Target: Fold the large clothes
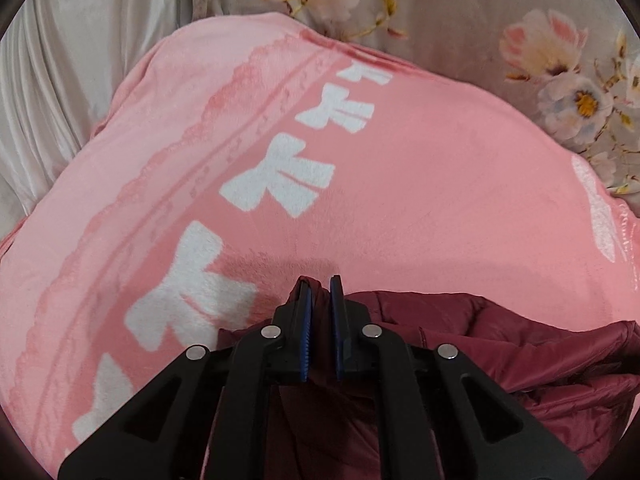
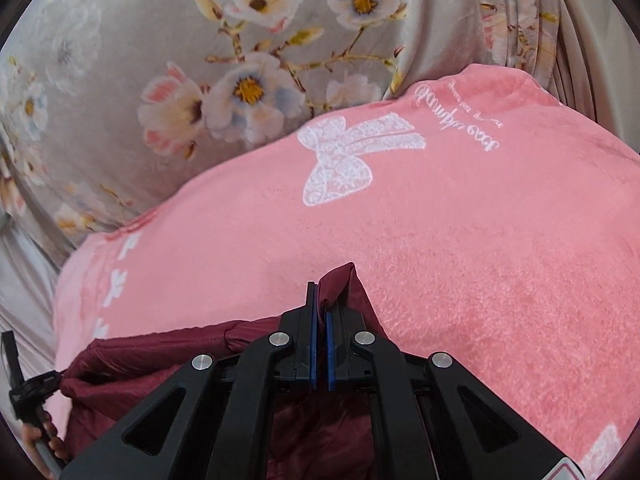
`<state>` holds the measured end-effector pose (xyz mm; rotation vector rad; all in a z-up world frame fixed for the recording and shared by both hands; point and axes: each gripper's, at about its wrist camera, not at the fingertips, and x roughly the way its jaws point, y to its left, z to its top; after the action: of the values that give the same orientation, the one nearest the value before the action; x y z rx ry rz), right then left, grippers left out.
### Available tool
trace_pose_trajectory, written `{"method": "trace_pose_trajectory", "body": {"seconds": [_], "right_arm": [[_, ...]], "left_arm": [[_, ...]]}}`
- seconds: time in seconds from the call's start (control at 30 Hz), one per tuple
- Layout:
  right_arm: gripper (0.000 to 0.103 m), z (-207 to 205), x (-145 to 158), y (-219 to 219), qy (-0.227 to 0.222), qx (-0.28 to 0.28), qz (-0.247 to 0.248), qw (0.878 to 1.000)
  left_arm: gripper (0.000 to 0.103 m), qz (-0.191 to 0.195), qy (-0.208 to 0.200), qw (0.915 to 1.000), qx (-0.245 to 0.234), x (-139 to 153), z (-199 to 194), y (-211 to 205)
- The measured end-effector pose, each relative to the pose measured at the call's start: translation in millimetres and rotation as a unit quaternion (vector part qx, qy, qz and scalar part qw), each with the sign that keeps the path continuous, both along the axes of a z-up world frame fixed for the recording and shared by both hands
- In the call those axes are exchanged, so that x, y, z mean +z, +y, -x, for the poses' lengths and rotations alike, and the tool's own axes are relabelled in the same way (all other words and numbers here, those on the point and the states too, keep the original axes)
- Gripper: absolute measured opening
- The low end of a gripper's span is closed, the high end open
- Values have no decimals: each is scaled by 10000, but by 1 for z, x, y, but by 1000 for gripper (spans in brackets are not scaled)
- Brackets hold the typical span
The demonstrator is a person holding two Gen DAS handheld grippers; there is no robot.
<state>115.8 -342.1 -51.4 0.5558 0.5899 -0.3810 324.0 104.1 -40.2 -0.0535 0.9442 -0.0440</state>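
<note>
step: mid-fold, I'd say. Both grippers are carrying one edge of the jacket [image 1: 500, 344] out over the pink blanket [image 1: 400, 200], looks like a fold-over being laid down.

left gripper [image 1: 320, 292]: fingers are nearly closed, and the gap is just starting to widen. A pinch of maroon cloth is sitting between the pads, so it's gripping for now but easing off.

right gripper [image 2: 321, 298]: fingers are clamped tight on a peak of the jacket [image 2: 160, 356], which is poking up past the tips toward 12 o'clock.

where the jacket is: hanging from both grippers and bunching at 6 o'clock in both views, resting on the blanket underneath. In the right view the far corner is trailing to 9 o'clock, where the left gripper [image 2: 24, 380] and a hand [image 2: 44, 436] are showing.

next move: guessing the edge needs lowering flat and lined up before both let go. Right side shouldn't lag or the edge is going to skew.

materials: the jacket is looking like slick, padded, quilted nylon, puffy and springy, probably wanting to slide and pop back open. The blanket is fuzzy fleece with white bows [image 1: 280, 180], so decent grip under it.

background: floral sheet [image 2: 120, 80] at 11 o'clock, silky and wrinkled.
</note>
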Motion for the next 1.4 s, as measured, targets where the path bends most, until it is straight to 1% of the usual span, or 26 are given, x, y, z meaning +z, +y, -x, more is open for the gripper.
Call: {"method": "trace_pose_trajectory", "body": {"seconds": [0.07, 0.2, 0.3, 0.53, 0.7, 0.97, 1.0, 1.07, 1.1, 1.13, 1.17, 1.2, 1.23, 1.27, 1.3, 1.33, 1.37, 1.4], "right_arm": [[3, -8, -12, 0, 133, -14, 20, 9999], [3, -14, -36, -7, 278, -38, -235, 9993], [3, -18, -49, -7, 394, -23, -299, 9988], [3, -27, -62, -3, 642, 29, -318, 9974], [3, -30, -66, -1, 730, 23, -321, 9968], [3, -32, -68, -5, 716, 29, -401, 9966], [4, -31, -67, -6, 655, 28, -435, 9969], [8, -24, -64, -12, 392, 63, -631, 9972], [11, -15, -60, -20, 150, 25, -848, 9963], [13, -8, -56, -25, 6, -47, -956, 9954], [17, 5, -47, -31, -188, -194, -1011, 9945], [22, 13, -40, -33, -268, -312, -947, 9947], [23, 30, -25, -36, -432, -560, -737, 9948], [26, 38, -16, -37, -536, -651, -634, 9944], [26, 47, -6, -38, -635, -746, -522, 9938], [26, 55, 6, -36, -692, -828, -362, 9935], [26, 58, 17, -31, -686, -832, -197, 9940], [26, 56, 26, -22, -648, -745, -30, 9951]], "left_arm": [[11, -38, 11, 10000, -22, -8, -3, -4], [13, -66, 18, 9999, -78, -25, -7, -8], [13, -48, 3, 9999, -107, -33, -9, -11], [15, -246, -168, 9995, -98, -41, -8, -19], [15, -259, -224, 9994, -89, -43, -9, -20], [16, -169, -258, 9995, -76, -43, -9, -18], [17, -116, -256, 9996, -81, -42, -9, -16], [18, 39, -228, 9997, -107, -37, -9, -10], [20, 77, -204, 9997, -127, -33, -9, -7], [23, 79, -186, 9996, -175, -25, -6, -2], [32, 49, -229, 9995, -191, -16, -2, 2], [55, -90, -353, 9992, -136, -5, 3, 7], [65, -356, -638, 9973, -9, 12, 11, 14], [73, -508, -877, 9948, 66, 26, 17, 19], [73, -649, -1109, 9916, 126, 44, 23, 26], [73, -745, -1172, 9901, 191, 55, 26, 28], [73, -773, -1223, 9893, 210, 65, 29, 29], [73, -691, -1250, 9896, 164, 75, 32, 28]]}}
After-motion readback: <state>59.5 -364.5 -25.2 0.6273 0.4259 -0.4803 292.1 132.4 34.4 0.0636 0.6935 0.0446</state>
